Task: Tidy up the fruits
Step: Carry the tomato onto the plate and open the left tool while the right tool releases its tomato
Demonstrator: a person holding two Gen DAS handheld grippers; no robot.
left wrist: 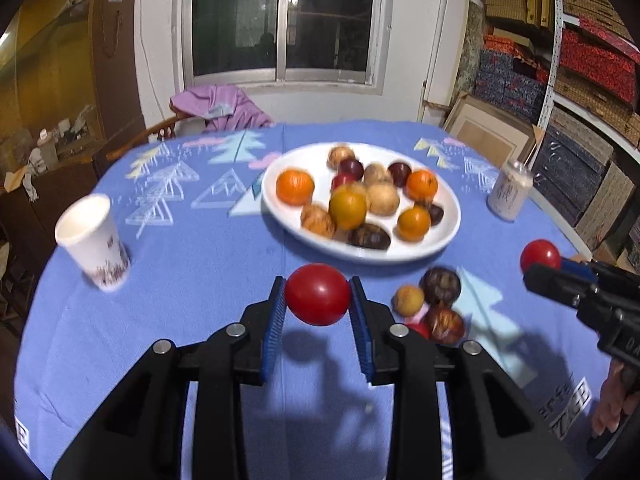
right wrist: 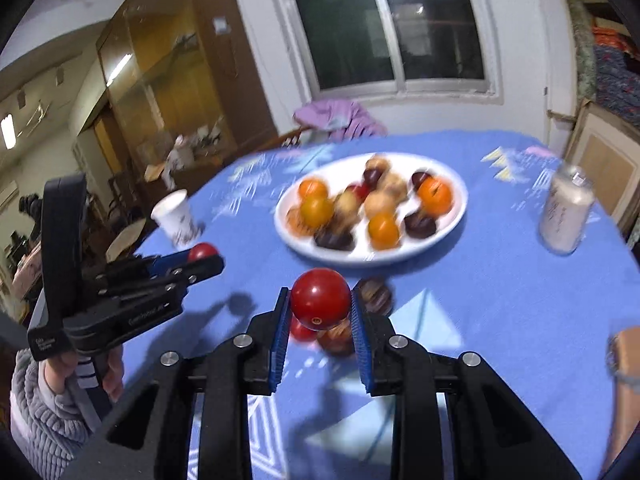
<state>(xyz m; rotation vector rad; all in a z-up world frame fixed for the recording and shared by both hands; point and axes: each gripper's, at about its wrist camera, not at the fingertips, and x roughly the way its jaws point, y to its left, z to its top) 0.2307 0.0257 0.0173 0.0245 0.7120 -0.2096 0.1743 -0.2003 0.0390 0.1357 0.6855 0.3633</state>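
Both claws pinch a red fruit: left (left wrist: 318,300), right (right wrist: 320,299). Smooth, round skin; you grip across the middle, lightly

Both cameras ride low over the near table (left wrist: 192,264) edge, looking forward past their own fingers toward the window (left wrist: 280,20). Each sees the plate (left wrist: 448,236) close ahead, and the other gripper at its side.

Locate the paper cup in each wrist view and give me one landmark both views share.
Left wrist view: the paper cup stands at the far left on the blue tablecloth, left of the white plate.
Right wrist view: the paper cup stands left of centre, above the left gripper.
Shared landmark: the white plate of fruit.
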